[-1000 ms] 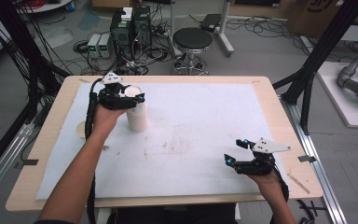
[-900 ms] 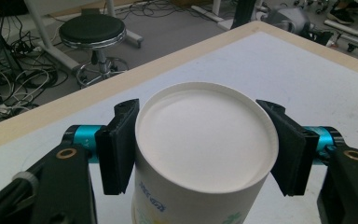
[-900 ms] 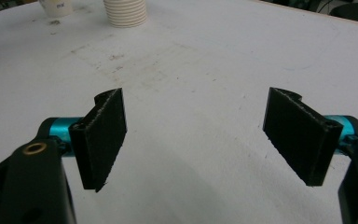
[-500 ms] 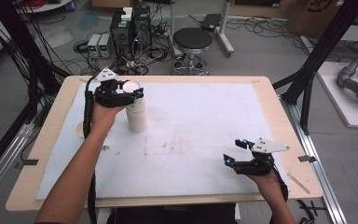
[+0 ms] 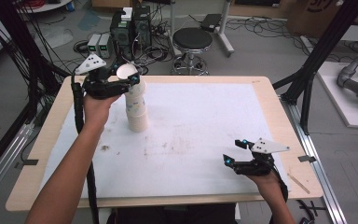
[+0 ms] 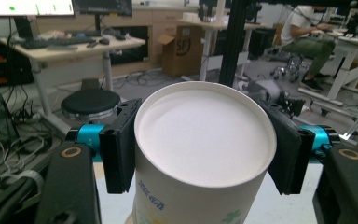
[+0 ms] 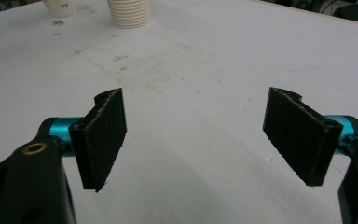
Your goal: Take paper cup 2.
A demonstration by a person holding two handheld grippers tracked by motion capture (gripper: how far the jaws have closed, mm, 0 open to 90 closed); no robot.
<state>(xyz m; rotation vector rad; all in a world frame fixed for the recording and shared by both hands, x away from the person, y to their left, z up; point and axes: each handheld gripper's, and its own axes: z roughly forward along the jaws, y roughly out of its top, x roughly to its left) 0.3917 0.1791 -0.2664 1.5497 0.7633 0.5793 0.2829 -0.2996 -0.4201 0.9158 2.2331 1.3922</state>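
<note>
A stack of white paper cups (image 5: 137, 112) stands upside down on the white mat, left of centre. My left gripper (image 5: 122, 80) is above the stack, and its jaws have just been closing on the topmost cup (image 5: 129, 77). It holds that cup lifted partway off the stack. In the left gripper view both black pads (image 6: 121, 144) press on the sides of the cup (image 6: 191, 196), near its flat base. My right gripper (image 5: 233, 150) rests near the table's front right with its jaws wide apart. Nothing lies between the jaws of the right gripper (image 7: 193, 135).
The white mat (image 5: 205, 121) covers most of the wooden table (image 5: 265, 88). In the right gripper view a single cup (image 7: 59, 7) stands beyond the ribbed stack (image 7: 129, 13). A black stool (image 5: 192, 39) and computer boxes (image 5: 130, 25) sit on the floor past the far edge.
My left gripper has risen and taken the top cup up off the stack. The right gripper has stayed where it was.
</note>
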